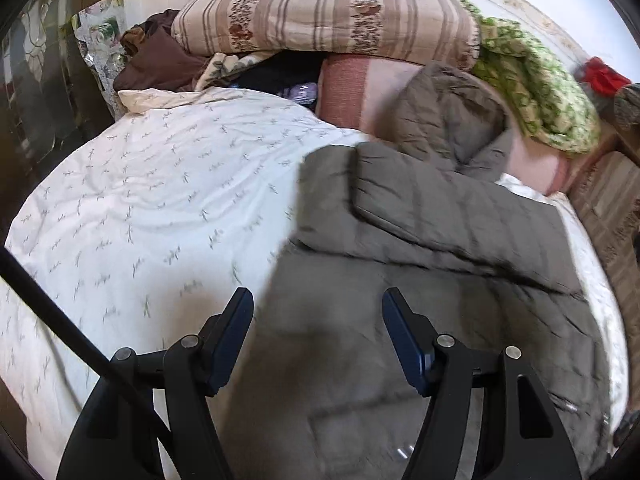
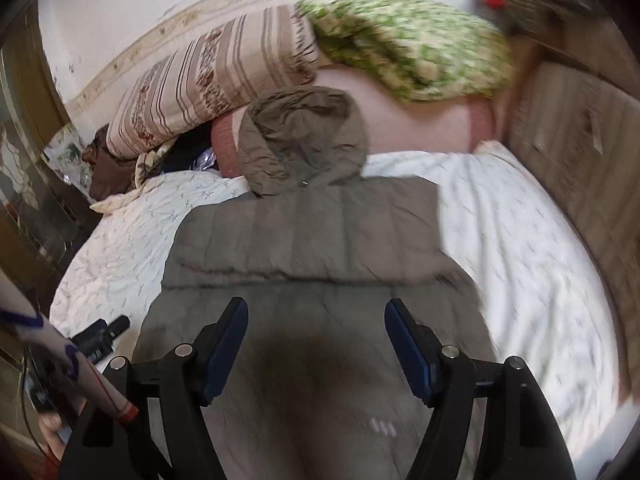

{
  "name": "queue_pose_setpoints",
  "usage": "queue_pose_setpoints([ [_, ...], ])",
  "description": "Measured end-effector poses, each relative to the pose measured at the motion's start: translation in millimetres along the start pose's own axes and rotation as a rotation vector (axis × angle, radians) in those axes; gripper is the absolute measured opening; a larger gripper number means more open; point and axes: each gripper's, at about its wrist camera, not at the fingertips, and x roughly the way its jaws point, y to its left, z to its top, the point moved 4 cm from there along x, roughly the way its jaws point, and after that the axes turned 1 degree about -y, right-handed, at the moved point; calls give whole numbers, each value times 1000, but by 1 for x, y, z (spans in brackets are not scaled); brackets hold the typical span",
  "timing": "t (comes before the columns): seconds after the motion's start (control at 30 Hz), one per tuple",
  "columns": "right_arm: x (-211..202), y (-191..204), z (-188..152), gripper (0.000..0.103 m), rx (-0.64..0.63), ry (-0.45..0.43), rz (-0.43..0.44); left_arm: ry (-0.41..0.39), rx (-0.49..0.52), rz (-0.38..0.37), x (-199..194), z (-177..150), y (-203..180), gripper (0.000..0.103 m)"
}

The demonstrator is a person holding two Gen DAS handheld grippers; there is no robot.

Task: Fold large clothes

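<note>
One grey-brown quilted hooded jacket (image 2: 312, 236) is being shown spread on the bed (image 2: 520, 240), which is being covered by a white sheet with a small sprig print. One hood (image 2: 304, 140) is being seen at the far end, propped against a pink pillow (image 2: 420, 120); in the left wrist view one sleeve (image 1: 452, 216) is being shown folded across the body of the jacket. Behind it, one striped floral quilt (image 1: 328, 12), one green-and-cream patterned blanket (image 2: 408, 44) and one brown garment (image 1: 160, 60) are being seen piled against the wall. Two claws are being counted. The left claw (image 1: 318, 320) is being held wide apart above the lower part of the jacket, with nothing being gripped between its fingers; whether the fabric is being touched cannot be told. The right claw (image 2: 316, 330) is likewise being held wide apart over the jacket's lower back, with nothing being clamped. The left claw is also being glimpsed at the lower left edge of the right wrist view, beside the jacket's edge.
</note>
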Motion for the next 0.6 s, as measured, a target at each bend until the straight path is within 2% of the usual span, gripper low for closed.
queue_pose_setpoints([
  [0.1, 50, 24, 42, 76, -28, 39, -1, -5, -19, 24, 21, 0, 22, 66],
  [0.23, 122, 50, 111, 76, -37, 41, -68, 38, -37, 42, 44, -4, 50, 66],
  [0.37, 183, 72, 184, 76, 12, 11, -115, 77, -75, 3, 61, 0, 63, 66],
  [0.47, 227, 89, 241, 82, 69, -11, -111, 100, -77, -5, 71, -1, 67, 66],
  [0.6, 274, 103, 291, 86, 129, -30, -108, 176, -106, -48, 90, -7, 70, 66],
])
